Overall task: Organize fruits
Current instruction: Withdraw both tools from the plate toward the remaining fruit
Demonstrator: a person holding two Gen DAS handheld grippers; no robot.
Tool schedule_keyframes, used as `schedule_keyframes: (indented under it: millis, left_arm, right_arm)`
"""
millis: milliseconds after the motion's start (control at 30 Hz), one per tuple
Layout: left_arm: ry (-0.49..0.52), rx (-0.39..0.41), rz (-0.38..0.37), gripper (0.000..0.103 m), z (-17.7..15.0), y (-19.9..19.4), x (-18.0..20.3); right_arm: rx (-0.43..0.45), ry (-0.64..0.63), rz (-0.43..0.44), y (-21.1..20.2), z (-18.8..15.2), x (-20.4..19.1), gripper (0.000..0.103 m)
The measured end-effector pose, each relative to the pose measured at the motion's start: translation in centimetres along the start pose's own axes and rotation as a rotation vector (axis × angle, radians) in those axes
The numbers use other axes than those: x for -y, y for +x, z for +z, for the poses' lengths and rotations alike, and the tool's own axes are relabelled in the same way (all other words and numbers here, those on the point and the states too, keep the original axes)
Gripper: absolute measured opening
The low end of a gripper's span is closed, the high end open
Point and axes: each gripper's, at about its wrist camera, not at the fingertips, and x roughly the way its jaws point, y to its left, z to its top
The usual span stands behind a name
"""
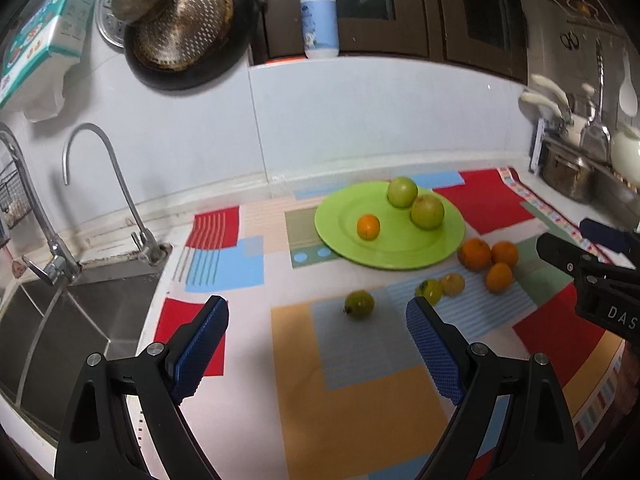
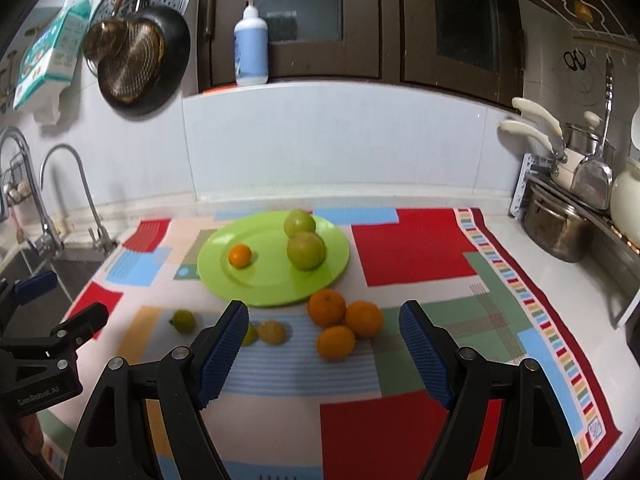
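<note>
— Where was the fruit?

— On the green plate [image 2: 224, 280] lay one small orange [image 2: 240, 255] and two green apples [image 2: 305, 250], the apples touching each other. Three more oranges [image 2: 344, 326] sat bunched together on the mat [image 2: 416, 248] just off the plate's near rim, and three small yellow-green fruits [image 1: 359, 304] lay nearby, one apart from the other two.

— And the grippers?

— The left gripper [image 1: 316, 340] hung above the mat with fingers spread wide, holding nothing. The right gripper [image 2: 322, 350] was the same, wide apart and empty, with the orange cluster showing between its fingers.

— Anything around them?

— A sink [image 1: 60, 320] with two taps [image 1: 100, 184] at the left, pots [image 2: 556, 224] at the right, a pan [image 1: 184, 28] on the wall, and a pump bottle [image 2: 251, 46] on the ledge behind. Nothing stood between the loose fruit and the plate.
</note>
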Motion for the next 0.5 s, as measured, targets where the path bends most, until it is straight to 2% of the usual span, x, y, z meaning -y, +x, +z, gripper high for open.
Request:
schedule_keyframes:
  millis: [200,500]
  left_arm:
    - [0.033,-0.014,-0.006,0.091,-0.8,1.7,0.4]
    - [0.059,-0.090,-0.032,0.088,-1.2,5.4,0.9]
  right_arm:
    - [-0.042,-0.041,-0.024,1.3,-1.1,-0.2,0.078]
    - [-0.134,-0.019,-0.019,4.5,-2.3,0.2,0.077]
